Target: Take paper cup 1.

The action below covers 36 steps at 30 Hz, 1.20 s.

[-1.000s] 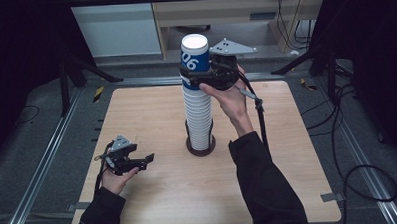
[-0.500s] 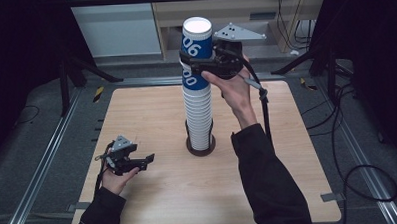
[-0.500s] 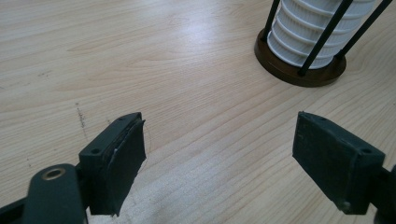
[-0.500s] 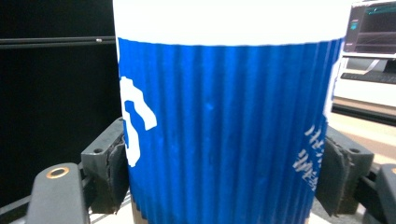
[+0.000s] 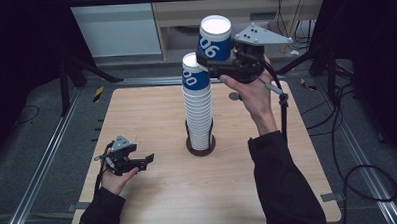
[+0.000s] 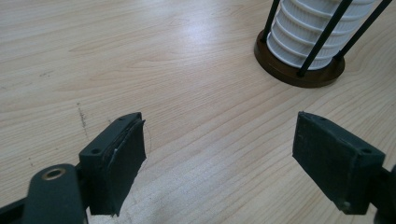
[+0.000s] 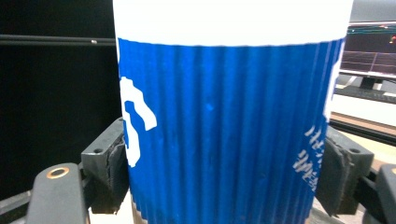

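With my right gripper [image 5: 208, 59] clamped on one blue cup [image 5: 214, 39], I held it clear above the stack [image 5: 198, 109], many cups left; my left gripper [image 5: 145, 160] rested wide open.

Legible markings are few. The lifted cup [image 5: 215, 39], blue-sleeved with a white rim, carries large white figures reading "06" or perhaps "90", seen tilted in the high view. In the right gripper view the same cup [image 7: 224, 126] shows part of a large white figure at its left edge and small white script at its right edge, too blurred to read. The top cup of the stack [image 5: 195, 78] bears a white mark on its blue band, not legible.
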Tool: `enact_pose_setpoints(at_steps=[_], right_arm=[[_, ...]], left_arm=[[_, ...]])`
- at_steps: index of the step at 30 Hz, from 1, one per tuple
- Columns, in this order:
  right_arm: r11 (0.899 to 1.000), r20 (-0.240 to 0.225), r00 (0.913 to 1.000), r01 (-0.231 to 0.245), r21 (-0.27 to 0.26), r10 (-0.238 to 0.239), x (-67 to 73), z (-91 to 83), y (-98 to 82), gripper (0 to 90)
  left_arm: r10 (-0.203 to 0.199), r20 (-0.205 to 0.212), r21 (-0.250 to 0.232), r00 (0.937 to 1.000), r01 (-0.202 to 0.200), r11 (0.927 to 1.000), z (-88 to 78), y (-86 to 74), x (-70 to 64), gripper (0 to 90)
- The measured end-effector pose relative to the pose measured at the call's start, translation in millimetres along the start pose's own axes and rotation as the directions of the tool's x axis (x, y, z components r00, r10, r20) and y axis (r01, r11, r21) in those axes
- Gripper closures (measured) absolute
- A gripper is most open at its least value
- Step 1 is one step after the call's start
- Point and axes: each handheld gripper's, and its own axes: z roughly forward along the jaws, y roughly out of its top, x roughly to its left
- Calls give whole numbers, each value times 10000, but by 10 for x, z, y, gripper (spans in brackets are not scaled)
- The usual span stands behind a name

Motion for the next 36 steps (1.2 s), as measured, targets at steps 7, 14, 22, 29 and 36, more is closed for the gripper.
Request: enact_pose_setpoints(at_steps=[7, 14, 22, 29, 36], right_arm=[[9996, 169, 9998, 54, 290, -59, -74, -281, -168, 201], [9978, 202, 9997, 95, 656, -108, -119, -452, -399, 201], [9942, 55, 10000, -13, 1077, 7, -131, -567, -677, 201], [9893, -95, 10000, 7, 1457, 7, -116, -658, -882, 200], [9785, -375, 9992, 197, 2052, -122, -51, -707, -1113, 200]], left_arm=[[44, 28, 15, 10000, -44, 10000, -6, 7, -13, 166], [107, 54, -12, 9999, -107, 9999, -19, 27, -36, 163], [208, 119, -14, 9997, -208, 9998, -25, 46, -68, 162], [274, 272, 32, 9993, -275, 9996, -14, 51, -85, 160], [394, 402, -50, 9984, -392, 9992, -30, 81, -135, 158]])
